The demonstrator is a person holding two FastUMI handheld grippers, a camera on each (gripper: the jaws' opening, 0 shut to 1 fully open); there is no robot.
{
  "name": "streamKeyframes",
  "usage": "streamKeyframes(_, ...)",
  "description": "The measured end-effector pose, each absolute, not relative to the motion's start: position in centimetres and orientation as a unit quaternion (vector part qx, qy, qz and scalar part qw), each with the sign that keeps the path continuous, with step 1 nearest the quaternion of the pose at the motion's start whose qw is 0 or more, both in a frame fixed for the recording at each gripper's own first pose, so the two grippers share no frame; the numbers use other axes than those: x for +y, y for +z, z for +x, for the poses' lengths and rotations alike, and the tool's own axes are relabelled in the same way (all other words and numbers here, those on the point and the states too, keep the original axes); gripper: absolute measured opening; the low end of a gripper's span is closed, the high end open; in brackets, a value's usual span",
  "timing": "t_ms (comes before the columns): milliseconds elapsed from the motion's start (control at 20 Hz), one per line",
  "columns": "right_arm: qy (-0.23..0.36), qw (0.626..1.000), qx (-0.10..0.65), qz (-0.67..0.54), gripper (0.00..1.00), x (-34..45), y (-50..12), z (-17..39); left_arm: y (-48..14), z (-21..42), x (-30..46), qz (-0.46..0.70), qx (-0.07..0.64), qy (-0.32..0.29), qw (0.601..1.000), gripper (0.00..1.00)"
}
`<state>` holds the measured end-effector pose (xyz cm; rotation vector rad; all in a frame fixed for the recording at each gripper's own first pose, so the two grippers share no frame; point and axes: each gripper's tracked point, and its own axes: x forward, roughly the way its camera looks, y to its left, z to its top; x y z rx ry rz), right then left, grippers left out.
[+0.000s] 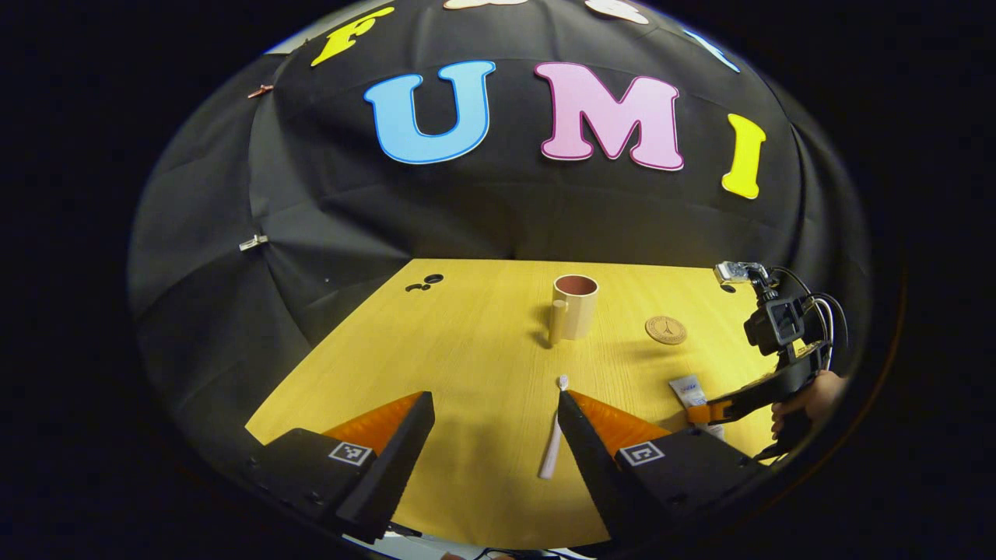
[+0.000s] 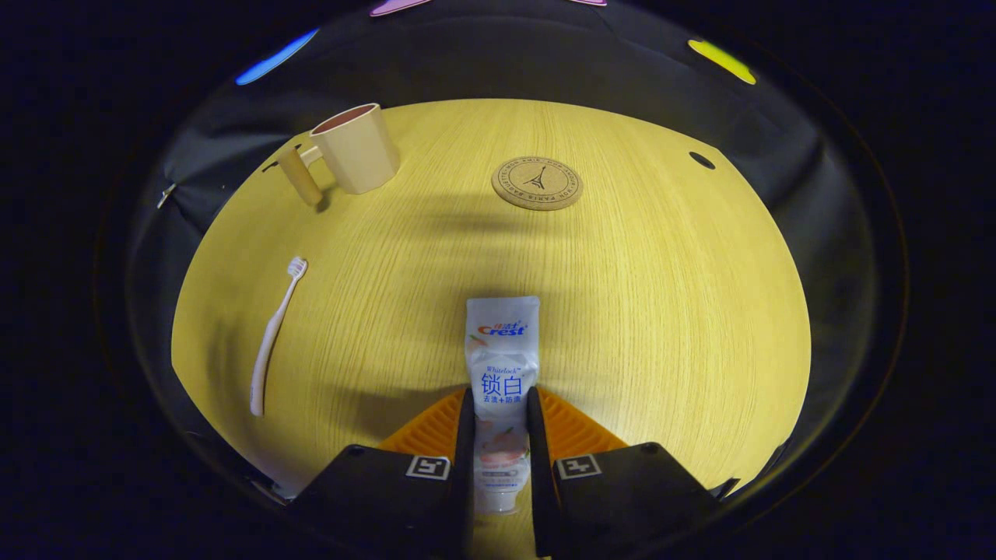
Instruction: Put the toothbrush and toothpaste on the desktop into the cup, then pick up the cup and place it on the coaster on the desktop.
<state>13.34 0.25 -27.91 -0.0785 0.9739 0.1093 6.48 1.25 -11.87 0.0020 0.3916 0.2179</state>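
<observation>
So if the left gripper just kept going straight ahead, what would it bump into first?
Probably the cup. The left gripper is open and points across bare desktop toward it. The toothbrush lies by its right finger, just off the middle line, so it might get clipped first; depth is hard to judge.

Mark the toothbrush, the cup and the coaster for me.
white plastic toothbrush [image 2: 271, 336], right gripper view, mid-handle
beige plastic cup with handle [image 2: 358, 152], right gripper view, side wall
round cork coaster [image 2: 537, 183], right gripper view, centre
</observation>
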Motion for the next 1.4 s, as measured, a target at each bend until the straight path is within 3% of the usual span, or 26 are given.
streamKeyframes(50,0.053,0.88,0.471,-0.031,0.29,0.2,-27.6,12.8,-12.0,6.6,1.2,-0.001,0.196,0.106,0.975,0.99)
streamKeyframes(650,0.09,0.916,0.392,-0.015,0.29,-2.2,-20.9,12.6,-20.8,13.3,-2.8,-0.012,0.322,-0.002,0.947,0.97)
streamKeyframes(850,0.092,0.921,0.378,-0.009,0.29,-3.0,-19.7,12.5,-24.5,14.9,-3.7,0.002,0.386,-0.01,0.923,0.96)
streamKeyframes(900,0.092,0.922,0.376,-0.003,0.24,-3.1,-19.5,12.5,-25.2,15.1,-3.7,0.001,0.398,-0.006,0.917,0.96)
streamKeyframes(950,0.092,0.923,0.374,0.003,0.29,-3.2,-19.2,12.5,-25.8,15.3,-3.4,0.0,0.411,0.001,0.911,0.95)
streamKeyframes(1050,0.093,0.926,0.365,0.007,0.29,-3.4,-18.7,12.8,-26.6,15.2,-3.1,0.0,0.434,0.008,0.901,0.95)
streamKeyframes(1300,0.097,0.93,0.354,0.011,0.29,-3.3,-18.3,13.8,-27.8,14.9,-3.1,0.008,0.458,0.001,0.889,0.89)
streamKeyframes(1400,0.098,0.931,0.351,0.011,0.29,-3.2,-18.2,14.2,-27.8,15.0,-3.3,0.011,0.464,-0.004,0.886,0.8)
